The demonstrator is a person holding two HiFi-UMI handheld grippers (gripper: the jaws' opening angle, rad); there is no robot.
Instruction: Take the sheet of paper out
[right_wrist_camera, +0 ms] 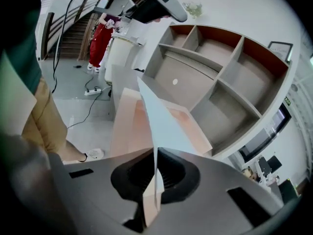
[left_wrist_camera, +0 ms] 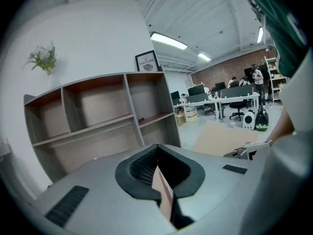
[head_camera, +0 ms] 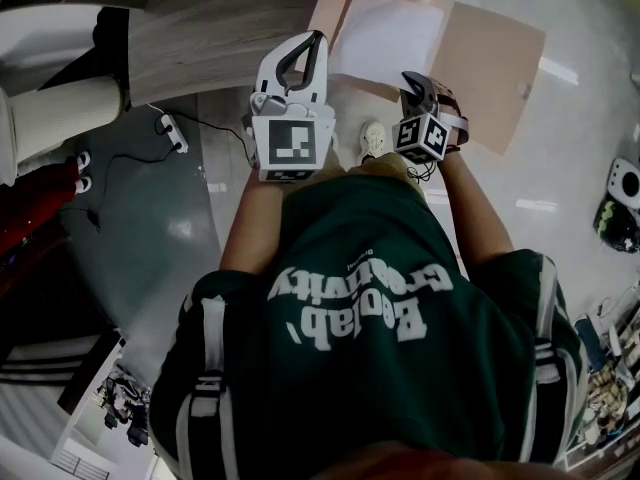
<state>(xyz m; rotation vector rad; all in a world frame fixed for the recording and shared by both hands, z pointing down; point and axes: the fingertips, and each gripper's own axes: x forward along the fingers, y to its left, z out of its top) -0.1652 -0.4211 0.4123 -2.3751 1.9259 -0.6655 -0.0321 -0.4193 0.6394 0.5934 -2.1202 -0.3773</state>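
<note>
A white sheet of paper (head_camera: 385, 33) lies in an open pinkish-tan folder (head_camera: 495, 73), held up in front of the person in the head view. My left gripper (head_camera: 308, 40) is at the folder's left edge. In the left gripper view its jaws (left_wrist_camera: 157, 173) are shut on a thin tan edge of the folder (left_wrist_camera: 164, 195). My right gripper (head_camera: 412, 80) is at the near edge, to the right. In the right gripper view the gripper (right_wrist_camera: 155, 173) is shut on the white sheet (right_wrist_camera: 164, 119), which rises edge-on from the jaws, with the pink folder (right_wrist_camera: 127, 126) behind it.
A grey shelf unit (left_wrist_camera: 98, 116) with open compartments stands ahead; a framed picture (left_wrist_camera: 147, 61) and flowers (left_wrist_camera: 44, 58) sit on top. A power strip (head_camera: 172, 133) with its cable lies on the floor at left. Office desks (left_wrist_camera: 220, 94) stand far right.
</note>
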